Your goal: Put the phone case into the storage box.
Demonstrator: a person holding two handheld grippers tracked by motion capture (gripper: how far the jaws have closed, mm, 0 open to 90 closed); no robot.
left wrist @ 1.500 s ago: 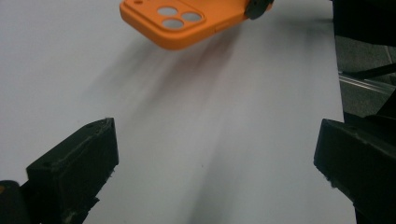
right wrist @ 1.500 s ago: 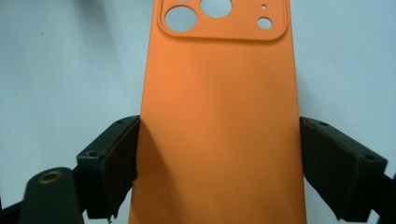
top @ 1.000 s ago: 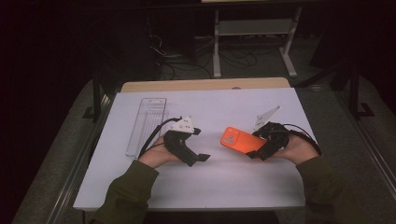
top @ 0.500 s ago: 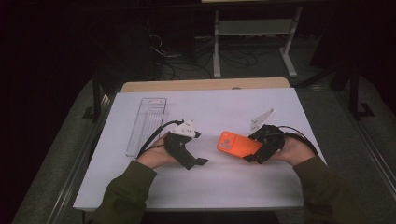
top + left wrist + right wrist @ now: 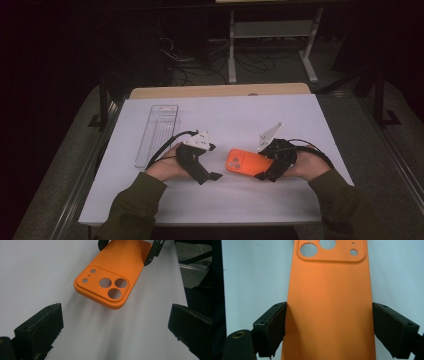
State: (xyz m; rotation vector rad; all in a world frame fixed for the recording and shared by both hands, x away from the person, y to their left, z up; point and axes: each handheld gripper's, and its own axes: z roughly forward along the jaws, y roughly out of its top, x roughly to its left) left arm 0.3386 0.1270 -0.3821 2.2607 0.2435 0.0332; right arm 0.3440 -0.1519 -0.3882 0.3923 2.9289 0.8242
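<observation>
- Leftmost on the white surface (image 5: 300, 120), the clear plastic tray (image 5: 157, 134) is seen lying where it lay a second ago, well apart from both hands
- Next, the left tongs (image 5: 212, 176) are found unmoved beside it, their jaws spread wide with nothing between them; in the left gripper view the orange phone case (image 5: 112, 277) is seen ahead of them, lifted off the surface with its shadow beneath
- Further right, the orange phone case has been carried leftward across the surface since a second ago, so that its camera-cutout end is now brought near the left tongs
- At the far right, the right tongs (image 5: 264, 170) are clamped across the width of the case at its plain end, both pads pressed on its long edges, the grip unchanged throughout
- A handover or a two-handed hold is judged to be in preparation; the open left jaws would still have to be closed on the near end
</observation>
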